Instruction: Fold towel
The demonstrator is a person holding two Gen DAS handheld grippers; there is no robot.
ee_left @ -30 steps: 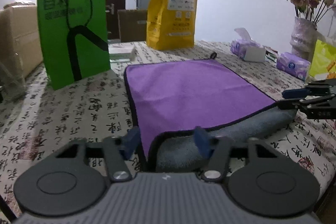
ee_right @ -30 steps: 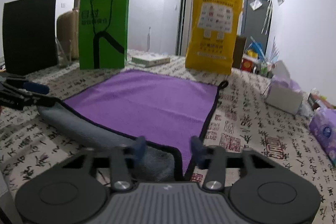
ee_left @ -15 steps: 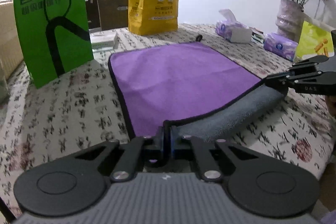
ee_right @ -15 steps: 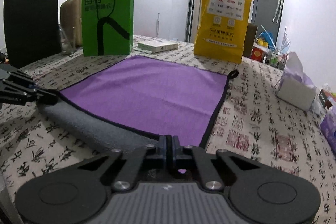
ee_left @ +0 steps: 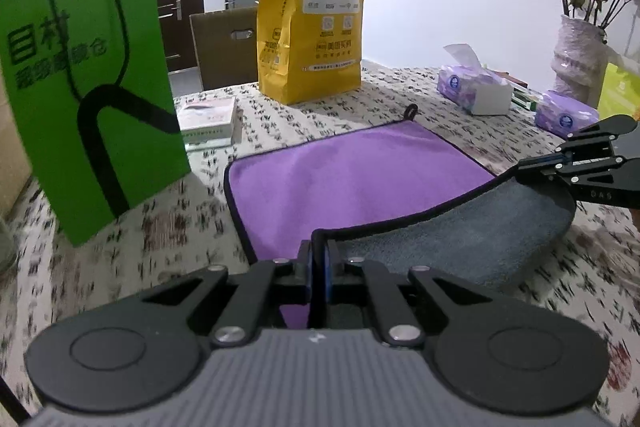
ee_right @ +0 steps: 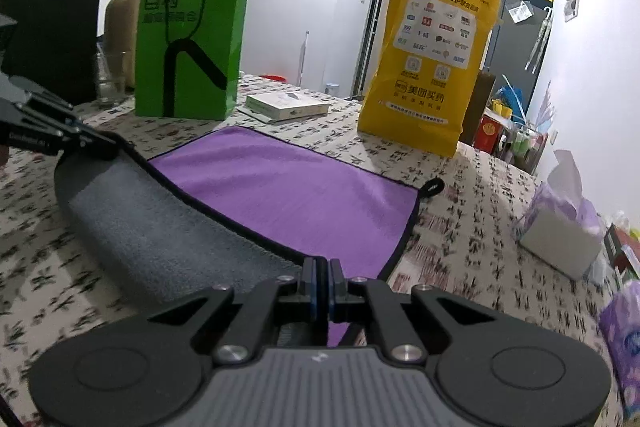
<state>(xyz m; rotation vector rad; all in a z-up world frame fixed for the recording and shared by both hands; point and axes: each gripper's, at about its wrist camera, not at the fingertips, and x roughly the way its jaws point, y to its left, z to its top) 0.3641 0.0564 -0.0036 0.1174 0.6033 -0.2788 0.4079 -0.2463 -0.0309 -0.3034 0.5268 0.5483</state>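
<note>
Purple on its upper face and grey underneath, the towel [ee_left: 352, 171] lies spread on the patterned tablecloth [ee_left: 120, 239], its near edge raised and curled back so the grey side shows. The left gripper [ee_left: 319, 263] is clamped on the near left corner, and the right gripper [ee_right: 321, 277] is pinched on the near right corner. The hem sags between them. The likely fault is a skewed fold: if one hand travels ahead, the corners land off the far edge near the hanging loop [ee_right: 433, 187]. A thin pinch could also slip, dropping a corner. Carried too far, the edge could nudge the yellow bag [ee_left: 316, 19].
</note>
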